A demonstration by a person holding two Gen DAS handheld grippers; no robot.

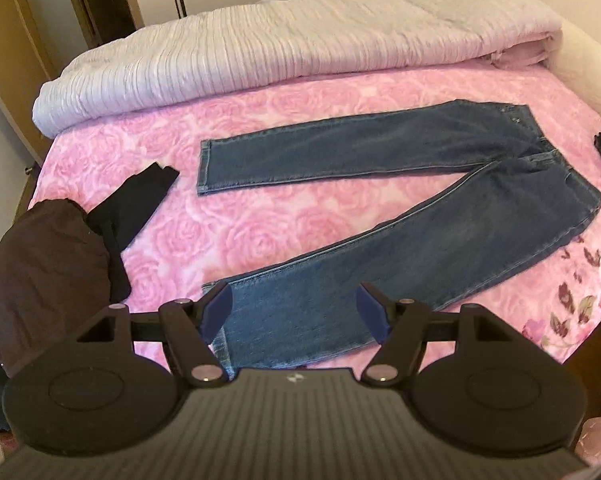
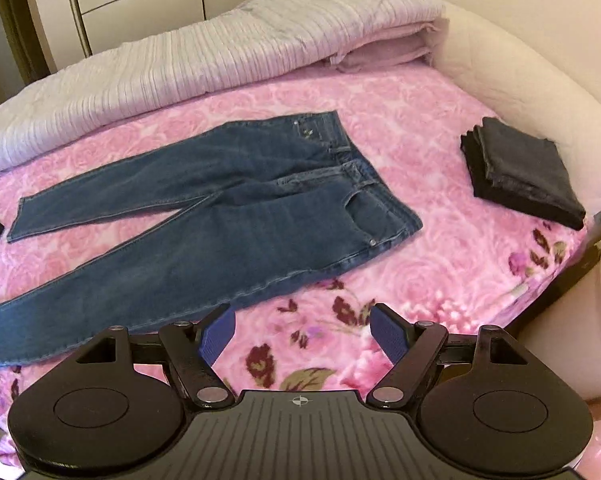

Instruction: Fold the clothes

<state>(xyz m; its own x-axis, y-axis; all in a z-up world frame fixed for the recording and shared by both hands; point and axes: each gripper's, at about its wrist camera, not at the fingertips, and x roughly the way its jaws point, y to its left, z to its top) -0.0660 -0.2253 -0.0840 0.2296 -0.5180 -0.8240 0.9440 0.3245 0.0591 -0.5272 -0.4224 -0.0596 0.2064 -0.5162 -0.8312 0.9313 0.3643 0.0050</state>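
Note:
A pair of blue jeans [image 1: 400, 208] lies flat on the pink flowered bedspread [image 1: 260, 236] with its legs spread apart and the waist to the right. It also shows in the right wrist view [image 2: 204, 216]. My left gripper [image 1: 294, 308] is open and empty, hovering over the hem of the near leg. My right gripper [image 2: 302, 326] is open and empty above the bedspread [image 2: 440, 264], just in front of the near side of the jeans below the waist.
A rolled white quilt [image 1: 260, 48] lies along the far side of the bed. Dark unfolded clothes [image 1: 60, 264] are heaped at the left. A stack of folded dark clothes [image 2: 520, 172] sits at the right by the padded bed frame [image 2: 540, 80].

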